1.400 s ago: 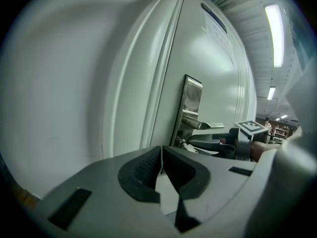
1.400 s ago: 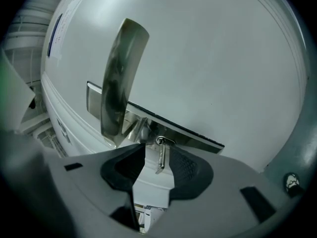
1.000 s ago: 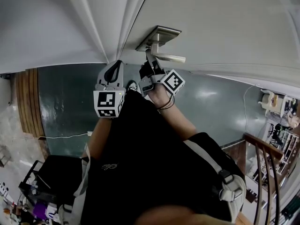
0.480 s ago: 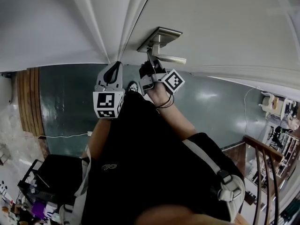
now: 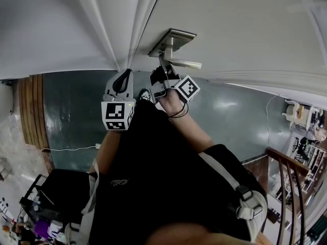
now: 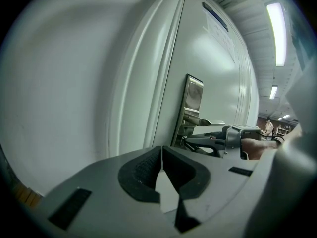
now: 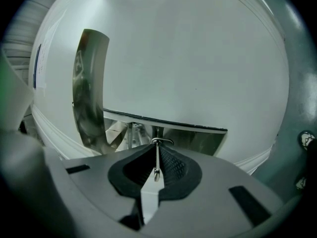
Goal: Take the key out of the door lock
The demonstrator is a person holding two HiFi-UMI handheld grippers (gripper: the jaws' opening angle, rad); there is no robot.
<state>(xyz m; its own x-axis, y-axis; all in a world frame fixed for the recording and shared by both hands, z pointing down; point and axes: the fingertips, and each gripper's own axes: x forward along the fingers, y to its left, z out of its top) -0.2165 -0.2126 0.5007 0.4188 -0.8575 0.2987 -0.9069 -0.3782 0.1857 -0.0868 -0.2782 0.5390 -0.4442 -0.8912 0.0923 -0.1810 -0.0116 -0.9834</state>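
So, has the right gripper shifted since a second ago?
No: the right gripper sits at the same spot below the door handle, clamped on the key.

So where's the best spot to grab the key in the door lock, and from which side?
Grab the key by its flat head, the part sticking out of the lock plate, coming straight at the door. It is thin and flat, so the pads can squeeze its two wide faces. The right tool pinches it that way now.

Key [image 7: 156, 157]: seen edge-on only, pinched between right gripper [image 7: 157, 152] pads. Its far end and the keyhole not discernible. Head view: key hidden behind that gripper. Door [image 5: 245, 24] cut off by frame edges.
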